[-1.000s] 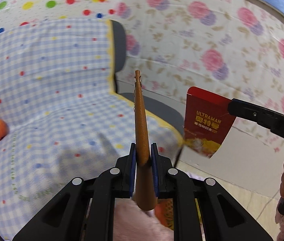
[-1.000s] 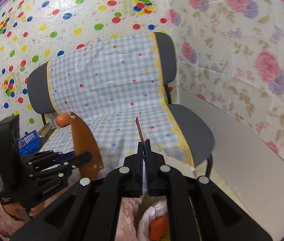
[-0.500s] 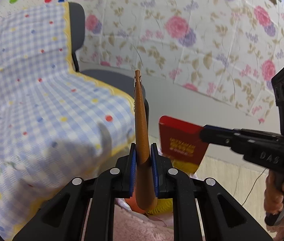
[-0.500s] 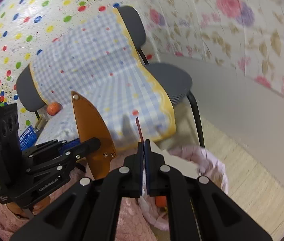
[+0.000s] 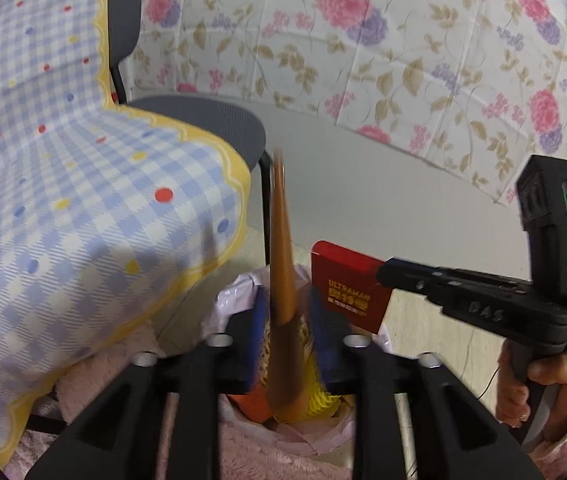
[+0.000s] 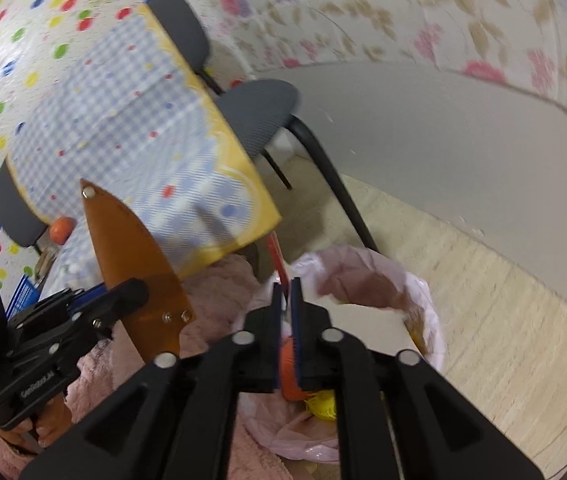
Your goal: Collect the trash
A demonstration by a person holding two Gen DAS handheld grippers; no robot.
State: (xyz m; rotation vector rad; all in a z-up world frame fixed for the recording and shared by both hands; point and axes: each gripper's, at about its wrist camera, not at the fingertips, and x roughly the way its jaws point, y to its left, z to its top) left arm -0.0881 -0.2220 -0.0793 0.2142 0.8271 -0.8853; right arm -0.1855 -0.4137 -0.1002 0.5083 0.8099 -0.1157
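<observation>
My left gripper [image 5: 283, 312] has its jaws parted around an orange-brown flat sheath [image 5: 281, 280], which looks blurred and no longer pinched; it also shows in the right wrist view [image 6: 135, 264]. My right gripper [image 6: 286, 284] is shut on a thin red Ultraman card packet [image 5: 347, 288], seen edge-on in its own view [image 6: 277, 260]. Both hang over a bin lined with a pink bag [image 6: 419, 292] that holds orange and yellow trash [image 6: 315, 396].
A chair with a blue checked cover [image 5: 83, 200] and dark seat [image 5: 211, 120] stands left of the bin. An orange fruit [image 6: 62, 229] lies on it. Pink fluffy cloth [image 5: 283, 456] is below. Flowered wall covering [image 5: 403, 40] and pale floor [image 6: 503, 320] lie to the right.
Both grippers swung right and down from the chair to above the bin. The left jaws have parted and the sheath has started to slip.
</observation>
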